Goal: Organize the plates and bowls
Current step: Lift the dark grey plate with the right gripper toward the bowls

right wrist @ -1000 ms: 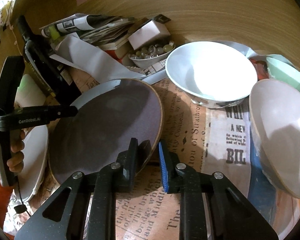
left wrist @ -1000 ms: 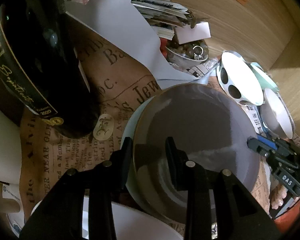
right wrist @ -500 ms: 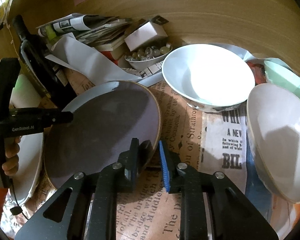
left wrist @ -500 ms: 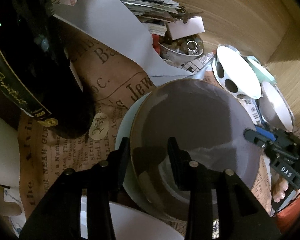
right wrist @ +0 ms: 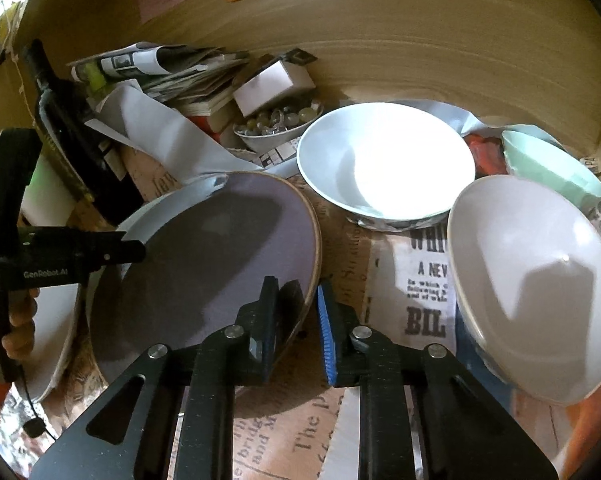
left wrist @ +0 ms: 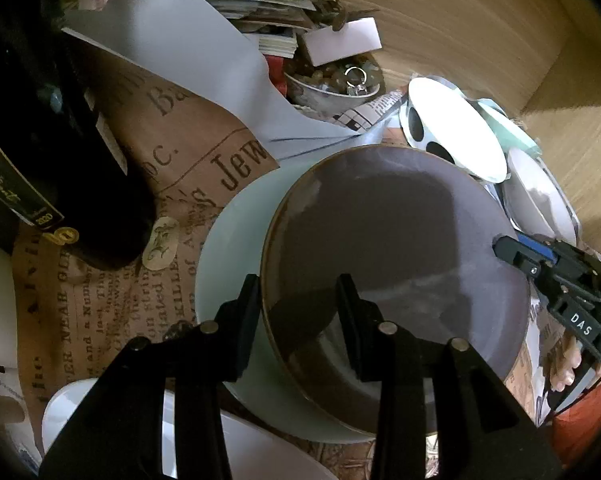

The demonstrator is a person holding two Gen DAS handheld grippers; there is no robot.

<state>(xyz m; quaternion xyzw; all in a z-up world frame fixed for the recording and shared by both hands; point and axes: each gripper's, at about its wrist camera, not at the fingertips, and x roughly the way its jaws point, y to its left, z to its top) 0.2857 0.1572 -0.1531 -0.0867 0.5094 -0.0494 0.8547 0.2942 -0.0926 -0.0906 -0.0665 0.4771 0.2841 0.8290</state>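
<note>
A grey plate with a brown rim (left wrist: 396,264) (right wrist: 220,264) lies on a pale plate (left wrist: 228,248) (right wrist: 168,204). My left gripper (left wrist: 296,312) straddles the grey plate's near rim, one finger outside and one over the plate, with a gap around the rim. My right gripper (right wrist: 298,312) straddles the opposite rim, jaws slightly apart; it also shows in the left wrist view (left wrist: 520,252). A white bowl (right wrist: 384,160), a tilted white bowl (right wrist: 528,284) and a mint bowl (right wrist: 548,164) stand to the right.
A dark wine bottle (left wrist: 40,140) stands left of the plates. A small bowl of marbles (right wrist: 276,126), stacked papers (right wrist: 172,68) and a white card lie at the back by the wooden wall (right wrist: 380,40). Another white plate (left wrist: 260,452) lies near the left gripper.
The grey plate has come down flatter onto the pale plate. Both grippers have stayed at its rim, and the right one's jaws have spread a little.
</note>
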